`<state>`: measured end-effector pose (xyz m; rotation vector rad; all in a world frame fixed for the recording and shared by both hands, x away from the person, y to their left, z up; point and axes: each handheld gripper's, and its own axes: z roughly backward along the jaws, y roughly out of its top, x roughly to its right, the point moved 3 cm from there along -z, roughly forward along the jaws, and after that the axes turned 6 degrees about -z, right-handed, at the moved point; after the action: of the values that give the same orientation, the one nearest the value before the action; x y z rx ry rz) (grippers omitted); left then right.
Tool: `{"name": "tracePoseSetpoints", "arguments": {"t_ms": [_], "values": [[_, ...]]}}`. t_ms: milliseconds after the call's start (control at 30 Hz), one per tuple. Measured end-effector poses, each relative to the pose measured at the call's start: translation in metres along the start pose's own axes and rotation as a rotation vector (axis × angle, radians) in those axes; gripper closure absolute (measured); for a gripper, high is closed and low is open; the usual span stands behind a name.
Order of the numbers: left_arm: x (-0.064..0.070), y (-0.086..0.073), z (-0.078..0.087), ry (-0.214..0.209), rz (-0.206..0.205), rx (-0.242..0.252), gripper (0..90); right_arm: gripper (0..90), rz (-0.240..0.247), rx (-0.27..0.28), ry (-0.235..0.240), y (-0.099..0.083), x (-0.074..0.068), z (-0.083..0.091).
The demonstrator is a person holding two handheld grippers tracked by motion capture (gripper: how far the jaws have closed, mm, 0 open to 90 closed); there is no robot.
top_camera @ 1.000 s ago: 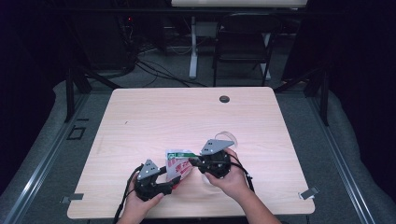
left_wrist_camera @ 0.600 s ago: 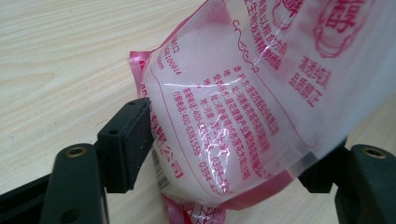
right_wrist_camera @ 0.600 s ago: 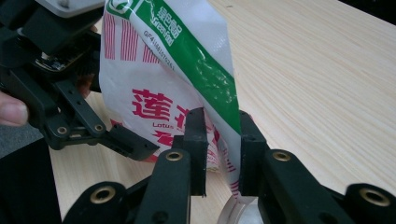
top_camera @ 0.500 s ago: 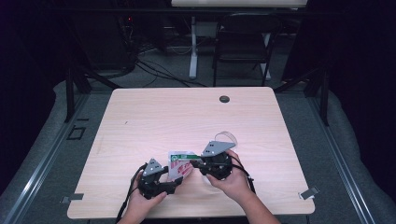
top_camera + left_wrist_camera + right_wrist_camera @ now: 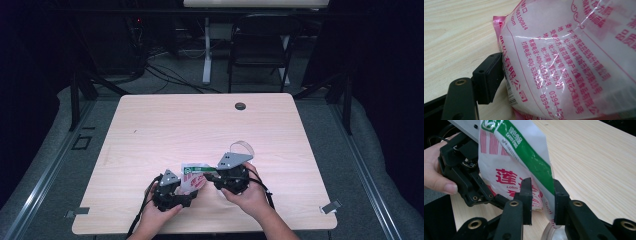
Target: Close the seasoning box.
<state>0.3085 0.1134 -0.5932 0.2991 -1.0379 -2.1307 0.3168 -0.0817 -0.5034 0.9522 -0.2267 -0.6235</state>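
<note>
Lying near the table's [image 5: 150, 130] front edge: one plastic food packet [image 5: 192, 176], soft, glossy, likely slippery and light. Right gripper [image 5: 541, 195] jaws pinch its top edge; left gripper [image 5: 172, 192] clamps the opposite end. Best held by the flat sealed edges.

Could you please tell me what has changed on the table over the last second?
The left hand-held gripper has moved right, closing in on the right hand-held gripper, so the white, pink and green packet between them looks more bunched. The right hand-held gripper has barely shifted. Both were on the packet throughout, near the front edge of the table; the clear strip behind the right hand has not moved.
</note>
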Motion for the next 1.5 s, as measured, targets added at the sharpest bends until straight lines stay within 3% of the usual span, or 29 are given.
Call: {"name": "tracePoseSetpoints", "arguments": {"t_ms": [300,400,633,733,1000,1367,1500], "values": [[0.001,-0.002,-0.010,0.017,-0.012,-0.047,24.2,73.8,0.003,0.013,-0.009,-0.001,-0.003,0.004],[0.004,-0.003,-0.015,0.043,-0.044,-0.068,25.3,73.7,0.012,0.010,-0.010,-0.001,-0.004,0.005],[0.005,-0.003,-0.017,0.063,-0.058,-0.064,26.0,73.0,0.010,0.018,-0.014,-0.001,-0.004,0.006],[0.006,-0.005,-0.018,0.090,-0.088,-0.049,26.0,72.6,0.012,0.017,-0.014,-0.001,-0.004,0.006],[0.007,-0.005,-0.019,0.096,-0.086,-0.053,26.4,72.0,0.012,0.015,-0.015,-0.001,-0.004,0.006],[0.009,-0.005,-0.020,0.140,-0.094,-0.063,25.2,70.8,0.011,0.014,-0.018,-0.001,-0.003,0.006],[0.008,-0.005,-0.021,0.144,-0.100,-0.078,18.3,70.7,0.011,0.014,-0.018,-0.001,-0.004,0.006]]}}
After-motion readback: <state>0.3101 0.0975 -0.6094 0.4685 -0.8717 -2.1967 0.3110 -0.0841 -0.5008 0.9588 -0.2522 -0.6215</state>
